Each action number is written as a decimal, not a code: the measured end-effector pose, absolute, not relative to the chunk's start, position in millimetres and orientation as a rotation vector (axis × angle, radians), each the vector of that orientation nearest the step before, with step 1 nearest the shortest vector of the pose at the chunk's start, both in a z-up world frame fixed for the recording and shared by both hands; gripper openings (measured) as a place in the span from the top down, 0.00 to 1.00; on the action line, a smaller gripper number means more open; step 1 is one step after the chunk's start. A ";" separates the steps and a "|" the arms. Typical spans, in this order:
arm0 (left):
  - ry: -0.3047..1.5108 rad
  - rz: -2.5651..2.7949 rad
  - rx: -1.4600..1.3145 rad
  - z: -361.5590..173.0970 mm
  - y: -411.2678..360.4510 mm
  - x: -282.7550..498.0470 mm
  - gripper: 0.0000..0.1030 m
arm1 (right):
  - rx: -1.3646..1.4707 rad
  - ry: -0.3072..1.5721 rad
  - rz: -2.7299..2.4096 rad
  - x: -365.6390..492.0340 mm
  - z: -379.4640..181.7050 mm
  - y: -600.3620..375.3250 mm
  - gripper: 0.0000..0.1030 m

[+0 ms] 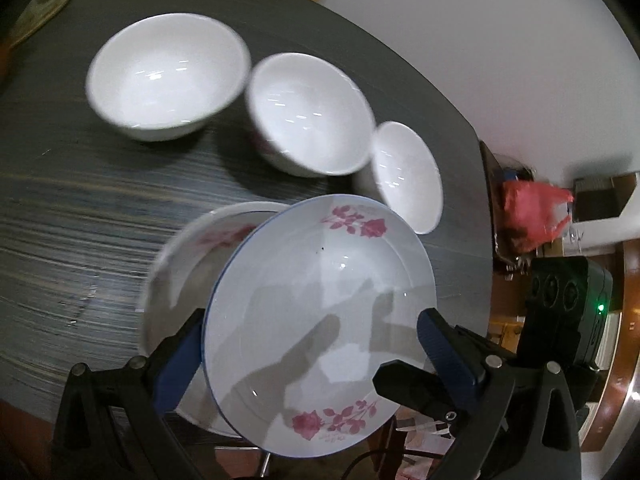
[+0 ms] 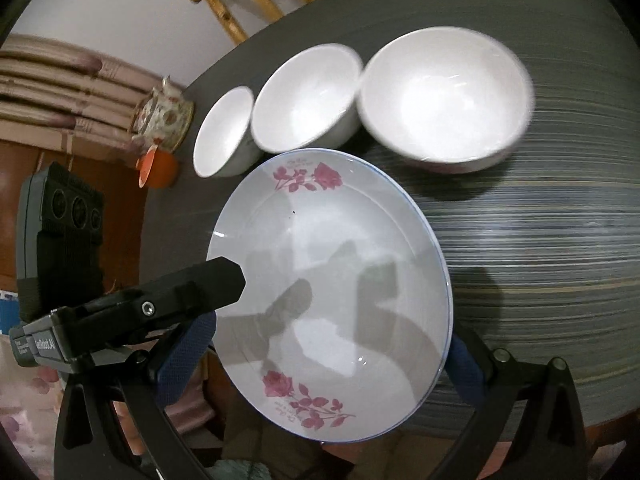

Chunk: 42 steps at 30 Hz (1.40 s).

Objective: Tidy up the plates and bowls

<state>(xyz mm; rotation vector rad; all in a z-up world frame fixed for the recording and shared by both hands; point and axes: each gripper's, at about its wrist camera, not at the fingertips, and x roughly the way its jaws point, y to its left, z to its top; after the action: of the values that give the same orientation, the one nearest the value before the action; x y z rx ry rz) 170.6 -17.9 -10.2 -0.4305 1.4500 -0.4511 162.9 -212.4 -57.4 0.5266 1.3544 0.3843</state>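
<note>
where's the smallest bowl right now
The smallest bowl sits at the right end of the bowl row in the left wrist view, beside the middle bowl, just beyond the rose plate.

Dim indoor light with a cool grey cast in both views. Grey, hard-edged shadows of the grippers fall across the rose plate [image 1: 320, 308] toward 12 o'clock, so the light sits behind the cameras. Small white glints dot the bowls [image 1: 168, 76]; the largest bowl [image 2: 446, 94] glares bright white at its middle. Bowl rims and the table [image 2: 540, 248] grain smear with motion blur. Fisheye bending curves the table edge, and the corners go black
</note>
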 end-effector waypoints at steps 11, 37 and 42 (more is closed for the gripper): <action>1.493 -0.438 -0.479 -40.7 13.3 172.6 0.00 | 0.443 1.415 0.368 168.7 -69.8 -175.4 0.00; 1.497 -0.460 -0.464 -41.7 9.0 168.3 0.00 | 0.419 1.447 0.385 167.4 -76.7 -174.8 0.00; 1.498 -0.470 -0.465 -43.1 9.2 168.8 0.00 | 0.422 1.450 0.398 166.4 -76.7 -177.1 0.00</action>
<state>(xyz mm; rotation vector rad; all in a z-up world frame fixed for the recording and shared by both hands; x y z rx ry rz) 168.8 9.2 -43.1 -0.4655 1.4975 -0.4696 166.4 -177.1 -76.7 0.4220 1.4500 0.3978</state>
